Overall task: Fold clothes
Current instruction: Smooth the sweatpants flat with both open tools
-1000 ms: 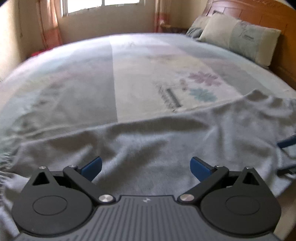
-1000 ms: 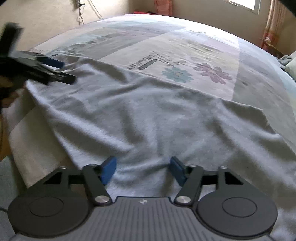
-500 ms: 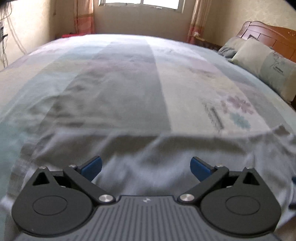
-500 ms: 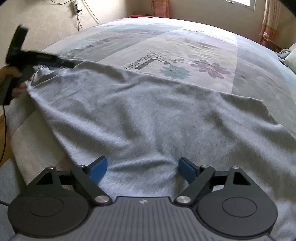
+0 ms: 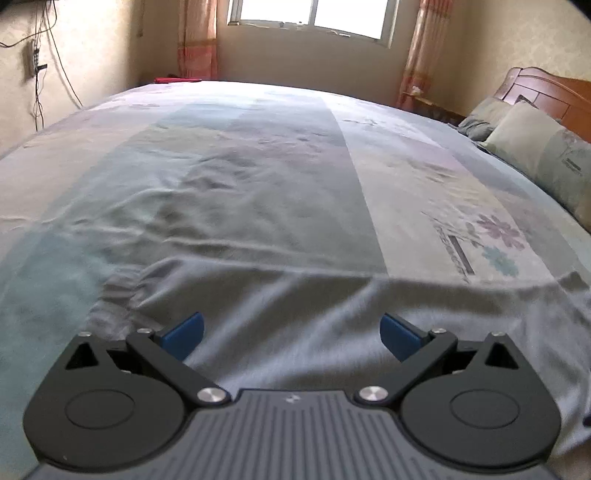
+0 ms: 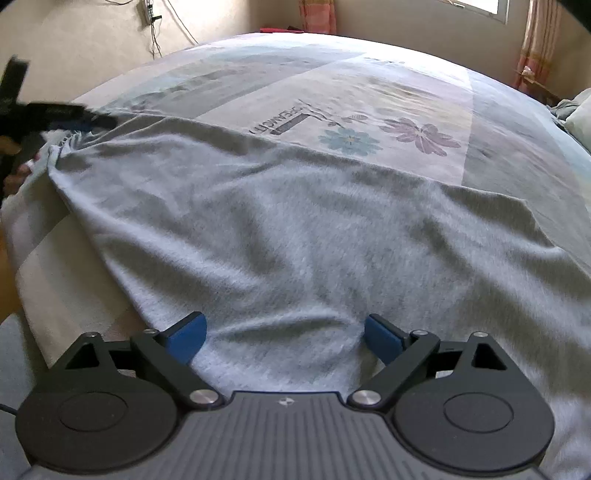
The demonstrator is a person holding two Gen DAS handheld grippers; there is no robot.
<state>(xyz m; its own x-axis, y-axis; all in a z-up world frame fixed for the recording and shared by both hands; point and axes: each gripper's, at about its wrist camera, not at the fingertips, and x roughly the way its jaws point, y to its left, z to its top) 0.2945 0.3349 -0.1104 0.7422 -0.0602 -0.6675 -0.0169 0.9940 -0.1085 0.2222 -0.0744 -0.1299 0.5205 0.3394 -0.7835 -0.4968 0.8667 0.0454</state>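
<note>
A grey garment (image 5: 295, 306) lies spread flat on the bed near its front edge, and in the right wrist view the garment (image 6: 277, 229) stretches away to a bunched far-left corner. My left gripper (image 5: 291, 326) hovers over the garment's left part, jaws wide open with only flat cloth beneath them. In the right wrist view the left gripper (image 6: 85, 118) shows as a dark blur at that bunched corner. My right gripper (image 6: 284, 326) sits low over the near hem; its jaws are opening, with a soft ridge of cloth between the blue pads (image 6: 184, 338), not pinched.
The bedsheet (image 5: 258, 184) is patterned in grey, teal and cream with printed flowers (image 6: 417, 134). Pillows (image 5: 535, 162) and a wooden headboard (image 5: 543, 88) stand at the right. A window (image 5: 310, 14) is behind the bed, and cables (image 5: 37, 74) hang on the left wall. The bed's edge (image 6: 33, 258) drops off at left.
The left wrist view has swung leftward along the garment, away from the pillows. The right gripper's jaws have spread wider and let the cloth relax. The left gripper shifted toward the far corner.
</note>
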